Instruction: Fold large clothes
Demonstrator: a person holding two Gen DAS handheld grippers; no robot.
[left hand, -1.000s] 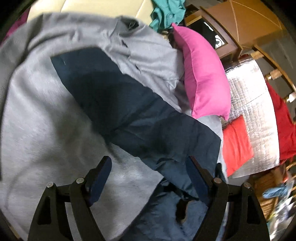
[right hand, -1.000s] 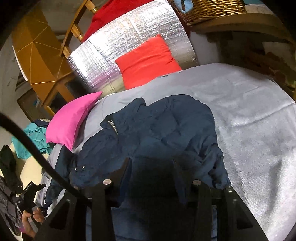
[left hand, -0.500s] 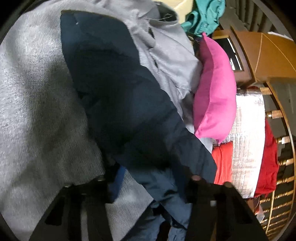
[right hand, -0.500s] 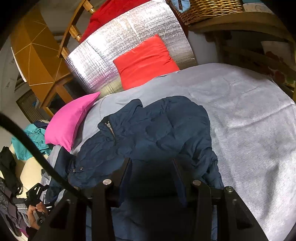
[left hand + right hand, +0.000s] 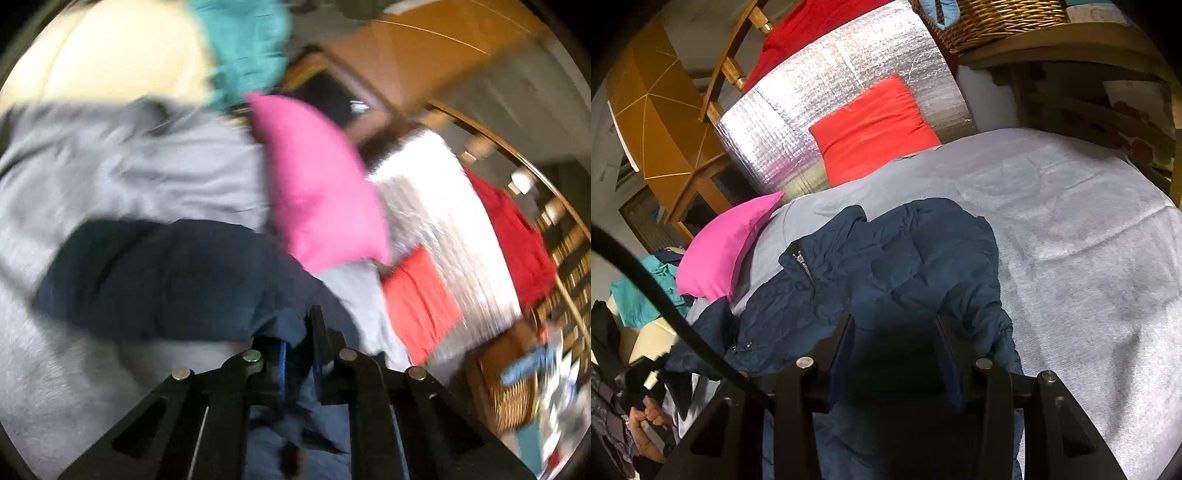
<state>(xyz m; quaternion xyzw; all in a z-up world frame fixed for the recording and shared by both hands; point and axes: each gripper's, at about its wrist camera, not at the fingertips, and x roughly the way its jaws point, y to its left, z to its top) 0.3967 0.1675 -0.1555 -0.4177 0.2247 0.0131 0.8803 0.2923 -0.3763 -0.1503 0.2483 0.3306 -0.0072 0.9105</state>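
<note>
A navy puffer jacket (image 5: 886, 266) lies crumpled on the grey bed cover (image 5: 1071, 240), zip and collar toward the pink pillow. My right gripper (image 5: 895, 332) sits at its near edge, with dark jacket fabric filling the gap between the fingers and hanging below them. In the blurred left wrist view my left gripper (image 5: 299, 343) is shut on a fold of the jacket (image 5: 166, 280), whose sleeve stretches away to the left above the cover (image 5: 110, 166). A person's hand (image 5: 646, 417) holds that left tool at the far lower left of the right wrist view.
A pink pillow (image 5: 317, 192) and a red cushion (image 5: 871, 125) lean against a silver foil mat (image 5: 831, 92) at the bed's head. Teal clothing (image 5: 247, 44) lies past the pillow. A wicker basket (image 5: 997, 18) sits on a wooden shelf, and wooden furniture (image 5: 657, 122) stands behind.
My left gripper's fingers came together on the navy fabric and lifted it, and its view swung up toward the pillows. The right gripper stayed where it was.
</note>
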